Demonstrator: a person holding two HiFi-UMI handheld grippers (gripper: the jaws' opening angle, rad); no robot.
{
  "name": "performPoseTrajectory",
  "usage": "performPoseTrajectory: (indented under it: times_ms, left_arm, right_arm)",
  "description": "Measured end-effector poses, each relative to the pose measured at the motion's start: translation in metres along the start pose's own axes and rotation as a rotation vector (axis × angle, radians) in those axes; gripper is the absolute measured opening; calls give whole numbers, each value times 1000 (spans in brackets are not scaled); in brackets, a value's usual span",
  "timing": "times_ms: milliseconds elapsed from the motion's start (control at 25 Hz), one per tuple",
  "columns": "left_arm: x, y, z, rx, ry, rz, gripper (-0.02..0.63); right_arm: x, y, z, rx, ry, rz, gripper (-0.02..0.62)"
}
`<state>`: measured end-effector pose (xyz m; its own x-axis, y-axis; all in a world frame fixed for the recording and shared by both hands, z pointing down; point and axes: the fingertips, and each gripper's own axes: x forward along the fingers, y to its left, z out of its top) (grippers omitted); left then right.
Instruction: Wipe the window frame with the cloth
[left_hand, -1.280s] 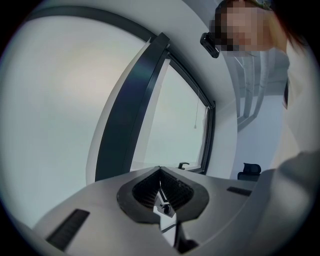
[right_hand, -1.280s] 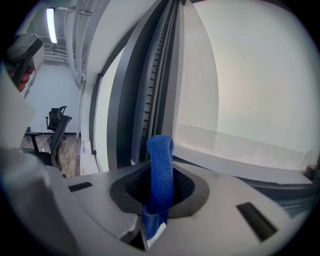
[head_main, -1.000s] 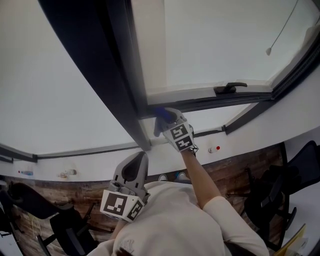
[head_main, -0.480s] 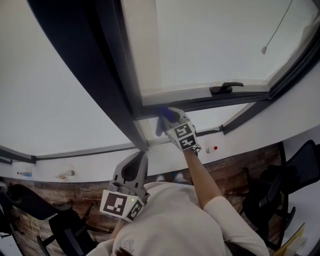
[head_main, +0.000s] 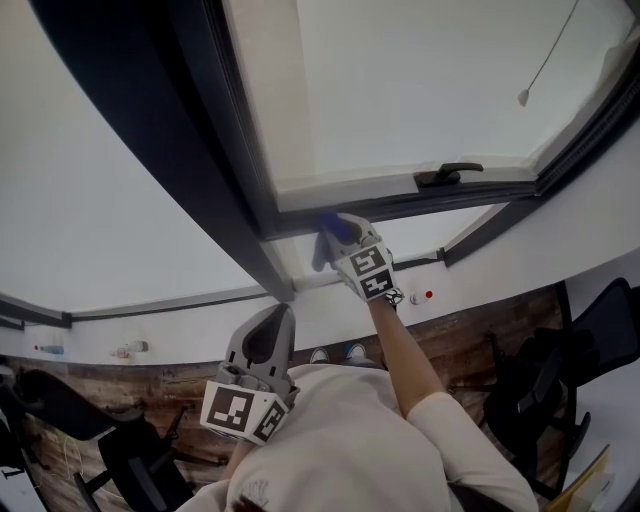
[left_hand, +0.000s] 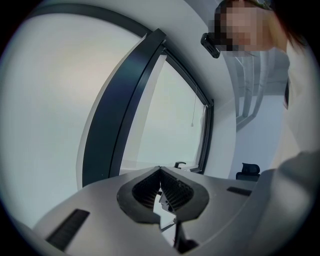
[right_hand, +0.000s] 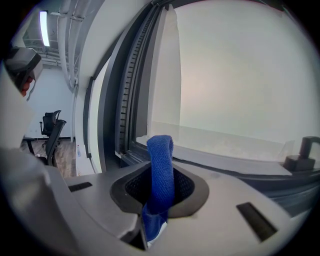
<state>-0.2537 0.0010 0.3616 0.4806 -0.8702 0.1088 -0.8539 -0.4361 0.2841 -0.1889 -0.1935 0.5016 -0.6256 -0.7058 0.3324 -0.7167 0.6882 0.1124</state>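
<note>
My right gripper (head_main: 335, 228) is shut on a folded blue cloth (right_hand: 160, 167), whose tip (head_main: 333, 226) meets the dark window frame (head_main: 400, 205) at the sash's lower left corner. In the right gripper view the cloth stands up between the jaws, just before the frame's lower rail (right_hand: 240, 172). My left gripper (head_main: 268, 337) hangs low by the person's chest, away from the window; its jaws are shut with nothing between them (left_hand: 161, 178).
A black window handle (head_main: 446, 174) sits on the lower rail, right of the cloth. A thick dark mullion (head_main: 215, 150) rises left of the sash. A blind cord (head_main: 523, 96) hangs at upper right. Office chairs (head_main: 590, 350) stand on the wood floor below.
The right gripper with the cloth has slid a little to the right along the lower rail. The left gripper has stayed put.
</note>
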Motion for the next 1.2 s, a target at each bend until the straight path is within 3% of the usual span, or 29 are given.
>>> performPoseTrajectory:
  times_ms: [1200]
  left_arm:
    - [21, -14, -2, 3, 7, -32, 9]
  right_arm:
    - [-33, -61, -18, 61, -2, -104, 58]
